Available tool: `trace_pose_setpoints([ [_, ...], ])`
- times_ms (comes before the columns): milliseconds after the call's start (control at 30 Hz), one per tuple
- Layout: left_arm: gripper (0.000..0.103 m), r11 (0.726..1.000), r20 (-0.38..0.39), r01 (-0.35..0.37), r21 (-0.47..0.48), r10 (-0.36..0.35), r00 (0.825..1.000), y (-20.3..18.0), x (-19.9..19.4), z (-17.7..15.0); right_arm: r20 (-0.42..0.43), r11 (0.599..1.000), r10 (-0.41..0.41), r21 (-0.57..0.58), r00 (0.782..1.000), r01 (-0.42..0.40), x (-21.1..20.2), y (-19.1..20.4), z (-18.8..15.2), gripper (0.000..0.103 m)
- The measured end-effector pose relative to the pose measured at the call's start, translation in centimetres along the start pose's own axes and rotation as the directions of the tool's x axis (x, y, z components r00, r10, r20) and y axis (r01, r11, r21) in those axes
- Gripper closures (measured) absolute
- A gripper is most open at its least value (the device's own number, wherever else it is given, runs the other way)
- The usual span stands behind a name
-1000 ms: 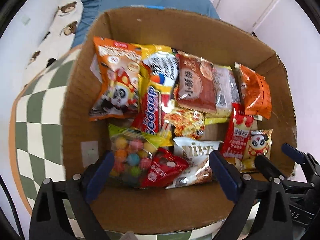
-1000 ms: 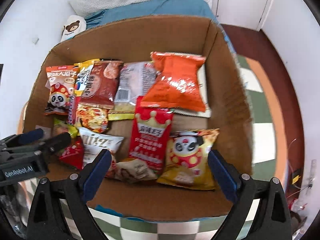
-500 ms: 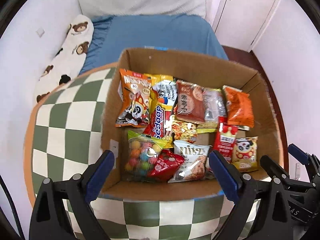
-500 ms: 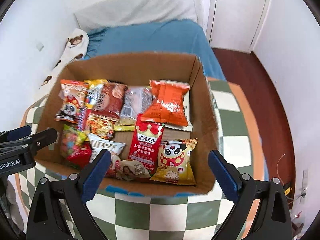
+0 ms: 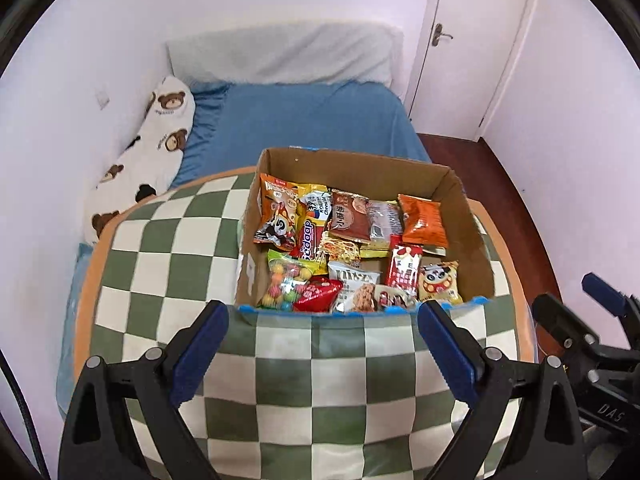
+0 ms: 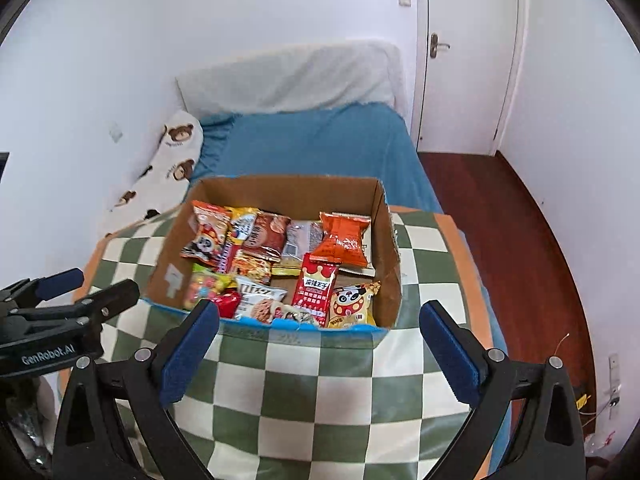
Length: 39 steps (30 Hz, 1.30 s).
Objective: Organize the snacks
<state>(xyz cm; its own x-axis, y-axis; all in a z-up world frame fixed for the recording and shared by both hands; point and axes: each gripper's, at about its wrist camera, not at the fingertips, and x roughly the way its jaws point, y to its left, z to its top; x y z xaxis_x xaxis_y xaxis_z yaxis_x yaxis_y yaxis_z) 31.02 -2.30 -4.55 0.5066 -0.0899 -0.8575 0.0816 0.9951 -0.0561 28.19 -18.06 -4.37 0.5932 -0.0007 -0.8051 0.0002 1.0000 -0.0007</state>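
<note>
Many glossy packets (image 5: 356, 256), rectangular cardboard box (image 5: 352, 168)

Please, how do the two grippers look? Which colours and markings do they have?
Both are black plastic tools with silver rivets. The left gripper and the right gripper each carry two fingers faced with dark blue pads. The left gripper's body, seen from the right wrist, bears white "GenRobot.AI" lettering. No hands or sleeves show.

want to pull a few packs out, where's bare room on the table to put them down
Bare checkered tablecloth lies left of the cardboard box, and a wide strip runs between the box's near wall and the grippers. A narrower strip lies right of the box. Inside the box the snack packs are crowded.
</note>
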Motion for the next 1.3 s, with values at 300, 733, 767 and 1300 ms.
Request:
trace_pose_setpoints([
  [300,0.006,0.999,0.064,-0.024,0.037,0.022,0.998,-1.2,-6.2,-3.0,0.075,1.0,0.01,0.024,0.997,-0.012,-7.6,0.1,-2.3,0.0],
  [733,0.006,0.999,0.156,-0.034,0.024,0.03,0.987,-1.3,-11.6,-5.0,0.115,0.999,0.039,0.022,0.993,-0.042,-13.3,1.1,-4.1,0.0],
  [767,0.006,0.999,0.16,-0.037,0.027,0.032,0.987,-1.4,-11.7,-5.1,0.111,0.999,0.045,0.025,0.993,-0.048,-13.3,1.1,-4.2,0.0],
  [1300,0.0,0.996,0.162,-0.093,0.015,0.09,0.983,-2.6,-7.3,-3.6,0.11,0.999,-0.026,0.049,0.994,0.021,-9.2,-0.9,-3.1,0.0],
])
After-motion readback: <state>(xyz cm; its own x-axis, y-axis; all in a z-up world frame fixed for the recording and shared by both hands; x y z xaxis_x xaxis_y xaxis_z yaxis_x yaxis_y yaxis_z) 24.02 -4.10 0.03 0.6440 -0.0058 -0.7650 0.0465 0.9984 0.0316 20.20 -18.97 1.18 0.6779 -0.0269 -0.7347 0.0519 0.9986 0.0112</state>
